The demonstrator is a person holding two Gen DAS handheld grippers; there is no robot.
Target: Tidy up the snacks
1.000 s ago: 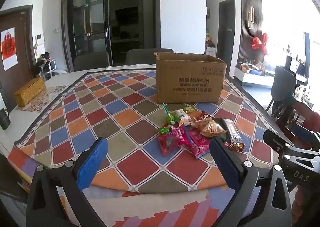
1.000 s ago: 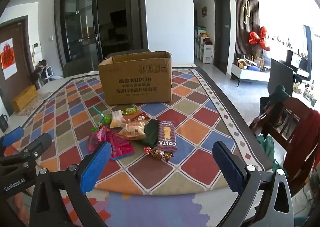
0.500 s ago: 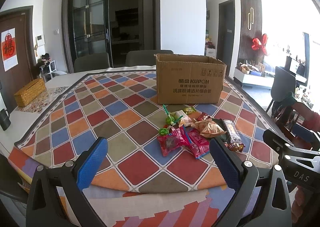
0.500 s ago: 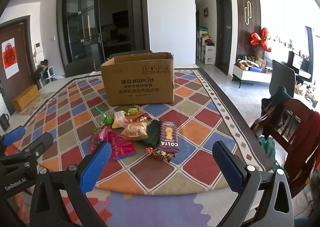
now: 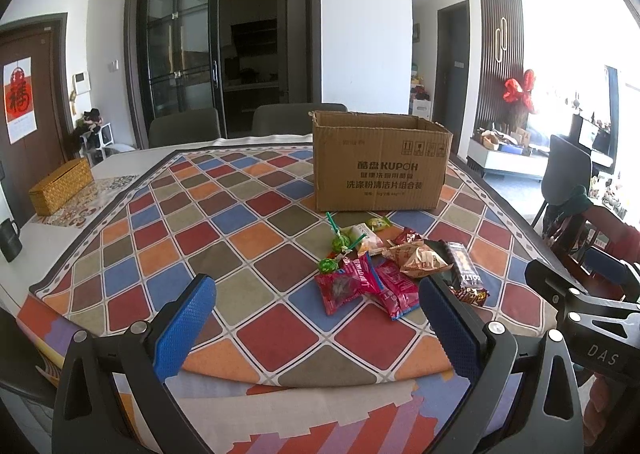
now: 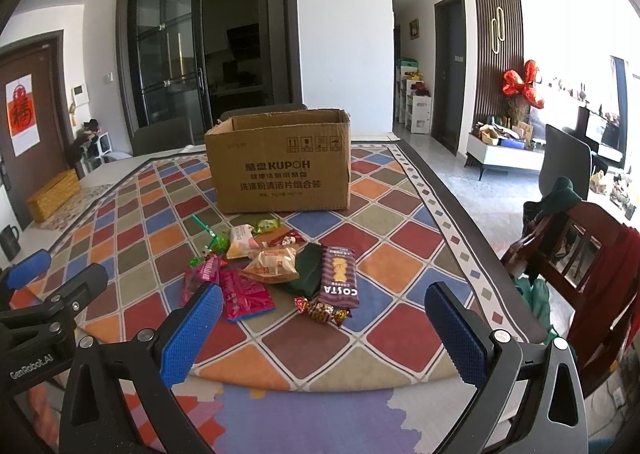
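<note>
Two grippers hover at the near edge of the desk [image 5: 120,250]: left gripper [image 5: 316,328] and right gripper [image 6: 324,338], fingers spread wide, holding nothing. Behind the snacks stands the open cardboard box [image 6: 280,169]. The snack pile [image 6: 272,270] lies just before it, packets overlapping. Expect slippery wrappers; pinching an overlapped packet, such as the Costa bar [image 6: 339,274], may drag neighbours off.

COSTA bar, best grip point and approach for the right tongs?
Take the COSTA bar across its short width near the near end, coming from above. It lies flat and long, pointing away from the right tongs, which are open. Its left edge lies against the dark green packet, so the near end looks clearer.
</note>
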